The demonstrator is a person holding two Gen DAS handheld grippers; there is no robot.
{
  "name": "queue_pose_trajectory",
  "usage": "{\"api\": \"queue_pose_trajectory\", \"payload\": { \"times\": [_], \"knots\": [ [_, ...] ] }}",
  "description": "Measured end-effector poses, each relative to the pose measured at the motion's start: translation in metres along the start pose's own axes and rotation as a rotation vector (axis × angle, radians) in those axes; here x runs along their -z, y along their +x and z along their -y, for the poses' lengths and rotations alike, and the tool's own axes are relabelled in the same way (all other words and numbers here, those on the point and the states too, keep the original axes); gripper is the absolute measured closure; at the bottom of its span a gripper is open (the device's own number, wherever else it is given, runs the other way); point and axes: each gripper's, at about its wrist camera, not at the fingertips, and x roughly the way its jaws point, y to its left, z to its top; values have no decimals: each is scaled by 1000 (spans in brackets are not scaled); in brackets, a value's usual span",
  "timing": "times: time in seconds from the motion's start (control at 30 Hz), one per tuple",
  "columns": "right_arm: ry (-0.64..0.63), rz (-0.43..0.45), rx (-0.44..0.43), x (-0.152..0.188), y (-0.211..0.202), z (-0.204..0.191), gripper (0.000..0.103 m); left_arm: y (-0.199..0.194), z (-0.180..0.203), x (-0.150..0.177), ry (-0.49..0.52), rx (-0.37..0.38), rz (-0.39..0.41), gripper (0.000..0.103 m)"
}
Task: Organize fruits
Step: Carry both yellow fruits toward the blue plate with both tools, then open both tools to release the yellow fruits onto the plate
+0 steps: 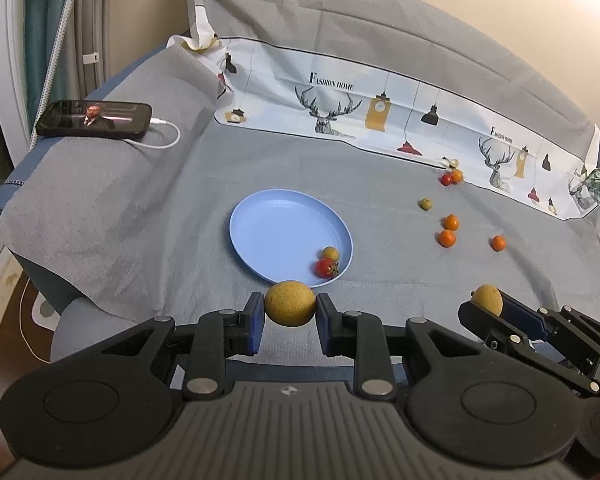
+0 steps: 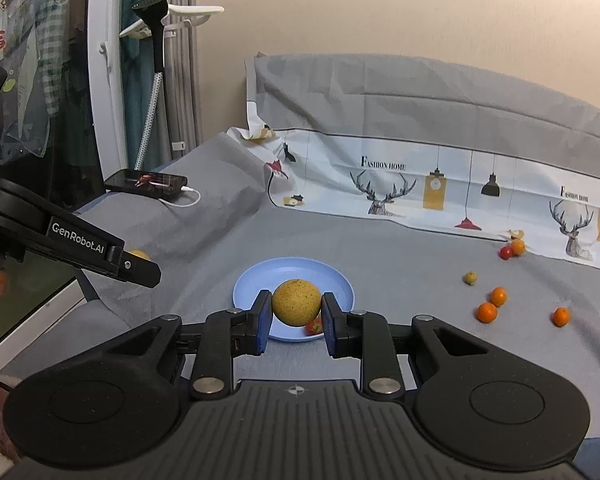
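Presently we note both tongs clamped: left tongs on a rough tan round fruit, right tongs on its twin, above the blue plate.

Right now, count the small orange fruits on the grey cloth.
4: three clustered right of the blue plate, at and; one by the printed cloth at. Others may be hidden.

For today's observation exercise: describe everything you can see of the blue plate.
The blue plate is round, shallow and matte, plastic by its look, with a raised rim. It lies flat on the grey cloth, about mid-surface. Inside, near the rim closest to the grippers, sit a small tan fruit and a red tomato, close together; the rest is bare. No gripper touches it.
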Motion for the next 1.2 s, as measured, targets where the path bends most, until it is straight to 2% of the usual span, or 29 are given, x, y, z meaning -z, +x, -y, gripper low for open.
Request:
{"api": "queue_pose_trajectory", "payload": {
  "times": [0.3, 0.53, 0.7, 1.03, 1.2],
  "knots": [
    [16, -50, 1, 4, 19, 5, 75, 25, -4, -8, -10, 0, -47, 73],
    [37, -104, 15, 2, 51, 16, 75, 64, -3, -30, -7, -13, -90, 73],
    [44, -144, 10, -1, 90, 20, 75, 109, -2, -51, 5, -33, -136, 73],
    [56, -267, -36, -1, 192, 30, 75, 216, -9, -80, 16, -71, -260, 73],
    [45, -314, -52, 3, 236, 35, 75, 255, -14, -91, 30, -106, -286, 73]
  ]
}}
